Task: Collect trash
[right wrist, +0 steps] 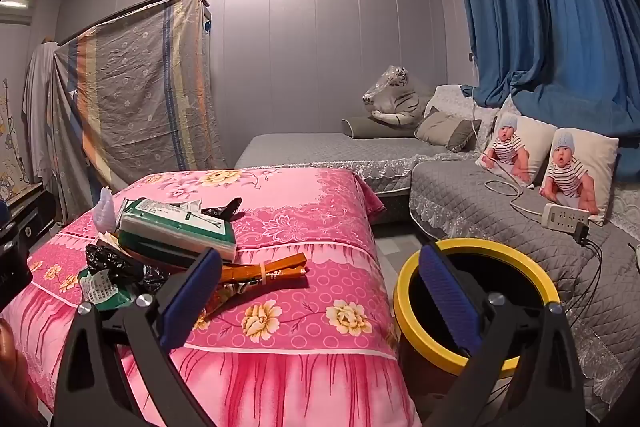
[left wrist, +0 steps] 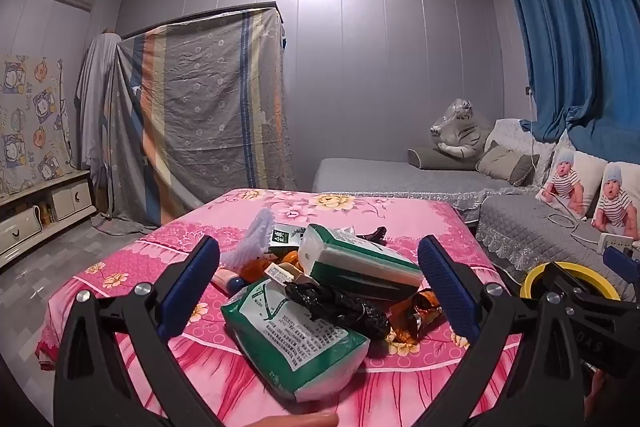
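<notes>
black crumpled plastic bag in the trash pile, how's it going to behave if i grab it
The black crumpled bag looks thin and wrinkled, so it will probably be floppy and light, squashing between the pads. Its glossy film may slip. It lies partly under the upper green tissue pack, so pulling it could shift that pack.

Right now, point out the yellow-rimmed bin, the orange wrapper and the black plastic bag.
yellow-rimmed bin [right wrist: 404, 301]: right wrist view, on its yellow rim.
orange wrapper [right wrist: 276, 267]: right wrist view, mid-length.
black plastic bag [left wrist: 344, 307]: left wrist view, crumpled middle.

Yellow-rimmed bin [left wrist: 568, 281] mostly behind the right gripper [left wrist: 624, 263].
</notes>
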`<state>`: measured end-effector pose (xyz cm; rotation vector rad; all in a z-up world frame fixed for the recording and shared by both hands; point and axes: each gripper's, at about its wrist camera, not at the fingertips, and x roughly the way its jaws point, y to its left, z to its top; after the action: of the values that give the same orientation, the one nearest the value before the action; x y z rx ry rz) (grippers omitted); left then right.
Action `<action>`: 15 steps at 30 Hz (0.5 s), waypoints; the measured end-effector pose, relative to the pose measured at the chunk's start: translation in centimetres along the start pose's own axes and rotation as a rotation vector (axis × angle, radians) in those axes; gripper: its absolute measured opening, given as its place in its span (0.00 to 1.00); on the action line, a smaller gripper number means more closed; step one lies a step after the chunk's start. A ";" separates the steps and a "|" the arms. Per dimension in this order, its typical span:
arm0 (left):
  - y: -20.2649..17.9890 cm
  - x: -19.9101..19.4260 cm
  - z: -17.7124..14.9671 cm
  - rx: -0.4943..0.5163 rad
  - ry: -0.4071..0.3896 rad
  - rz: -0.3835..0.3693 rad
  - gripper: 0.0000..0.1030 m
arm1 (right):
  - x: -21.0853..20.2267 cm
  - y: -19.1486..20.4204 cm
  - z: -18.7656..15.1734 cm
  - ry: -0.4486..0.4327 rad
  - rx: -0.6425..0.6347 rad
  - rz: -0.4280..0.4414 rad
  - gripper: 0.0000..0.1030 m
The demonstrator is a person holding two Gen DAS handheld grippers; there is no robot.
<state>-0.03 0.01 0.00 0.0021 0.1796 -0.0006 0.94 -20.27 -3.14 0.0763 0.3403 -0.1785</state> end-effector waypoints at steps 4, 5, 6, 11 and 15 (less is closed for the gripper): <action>-0.1 0.3 0.0 0.001 0.020 0.000 0.92 | 0.0 0.0 0.0 -0.002 -0.003 -0.002 0.92; -0.1 0.3 0.0 0.001 0.022 0.000 0.92 | 0.0 0.0 0.0 -0.002 -0.004 -0.003 0.92; -0.1 0.4 0.0 0.001 0.022 0.002 0.92 | 0.0 0.0 0.0 -0.003 -0.004 -0.003 0.92; -0.3 0.1 0.1 -0.004 0.022 0.002 0.92 | 0.0 0.0 0.1 -0.001 -0.005 -0.003 0.92; -0.2 0.1 0.1 -0.007 0.022 0.002 0.92 | 0.0 0.0 0.1 -0.001 -0.005 -0.002 0.92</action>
<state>0.07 -0.16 0.06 -0.0051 0.2016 0.0025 0.96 -20.32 -3.02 0.0711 0.3403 -0.1798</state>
